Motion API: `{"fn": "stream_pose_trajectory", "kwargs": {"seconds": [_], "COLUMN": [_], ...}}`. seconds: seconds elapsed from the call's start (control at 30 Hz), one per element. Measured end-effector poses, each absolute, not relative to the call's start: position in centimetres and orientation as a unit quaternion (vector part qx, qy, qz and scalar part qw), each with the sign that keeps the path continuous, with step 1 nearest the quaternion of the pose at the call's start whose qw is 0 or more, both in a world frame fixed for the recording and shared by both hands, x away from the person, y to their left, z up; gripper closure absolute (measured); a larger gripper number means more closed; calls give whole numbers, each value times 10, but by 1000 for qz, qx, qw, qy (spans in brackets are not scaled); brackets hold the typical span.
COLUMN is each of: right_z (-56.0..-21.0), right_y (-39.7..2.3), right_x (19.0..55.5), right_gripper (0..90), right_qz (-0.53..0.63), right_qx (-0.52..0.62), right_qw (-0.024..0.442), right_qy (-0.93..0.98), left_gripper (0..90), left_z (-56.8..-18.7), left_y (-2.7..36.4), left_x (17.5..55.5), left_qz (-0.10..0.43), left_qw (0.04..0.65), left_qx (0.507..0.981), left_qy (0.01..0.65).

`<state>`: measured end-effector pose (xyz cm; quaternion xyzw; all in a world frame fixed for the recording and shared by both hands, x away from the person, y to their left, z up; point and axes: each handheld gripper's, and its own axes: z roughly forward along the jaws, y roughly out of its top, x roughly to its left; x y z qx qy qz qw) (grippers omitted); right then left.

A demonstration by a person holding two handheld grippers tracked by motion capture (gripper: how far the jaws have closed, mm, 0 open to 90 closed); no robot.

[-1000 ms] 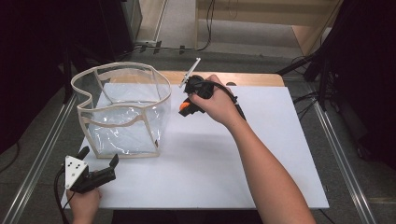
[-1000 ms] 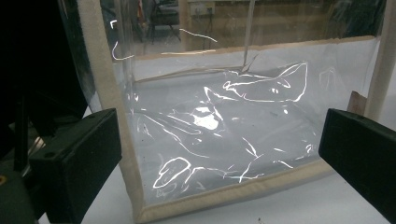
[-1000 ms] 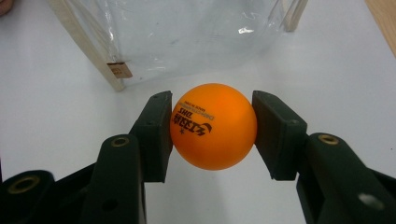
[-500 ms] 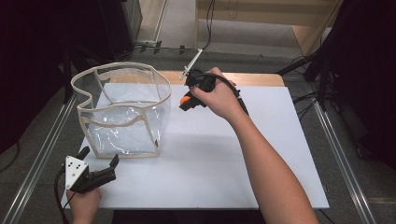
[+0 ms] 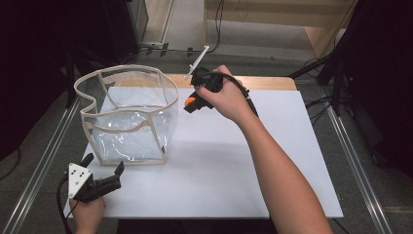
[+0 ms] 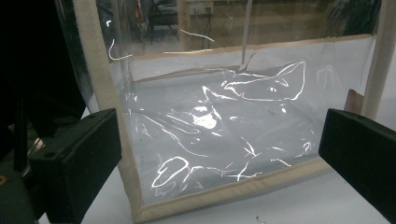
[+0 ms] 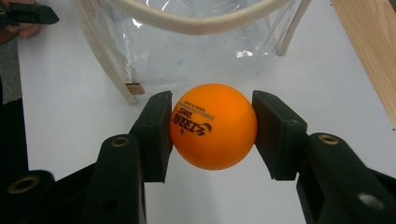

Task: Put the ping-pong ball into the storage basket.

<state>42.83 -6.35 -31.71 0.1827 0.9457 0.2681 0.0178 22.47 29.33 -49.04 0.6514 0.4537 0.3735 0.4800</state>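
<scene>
Right gripper (image 5: 191, 103) raised since earlier, clamping orange ball (image 7: 213, 126), forearm outstretched

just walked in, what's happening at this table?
A person works two handheld grippers at a white table. The right gripper is shut on an orange ping-pong ball, held above the table just right of a clear plastic bag with a cream fabric rim that stands open. The left gripper rests open at the near left corner, jaws pointing at the bag's side, touching nothing. The ball is not in the bag yet.
</scene>
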Motion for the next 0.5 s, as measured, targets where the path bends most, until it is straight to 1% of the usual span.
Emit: {"fn": "stream_pose_trajectory", "kwargs": {"seconds": [0.5], "right_z": [-291], "right_y": [-56], "right_x": [426], "right_gripper": [483], "right_qz": [272], "right_qx": [172], "right_qw": [21], "right_qy": [947], "left_gripper": [0], "left_z": [-490], "left_y": [293], "left_x": [225], "left_qz": [374], "left_qw": [479], "left_qx": [653], "left_qy": [452]}}
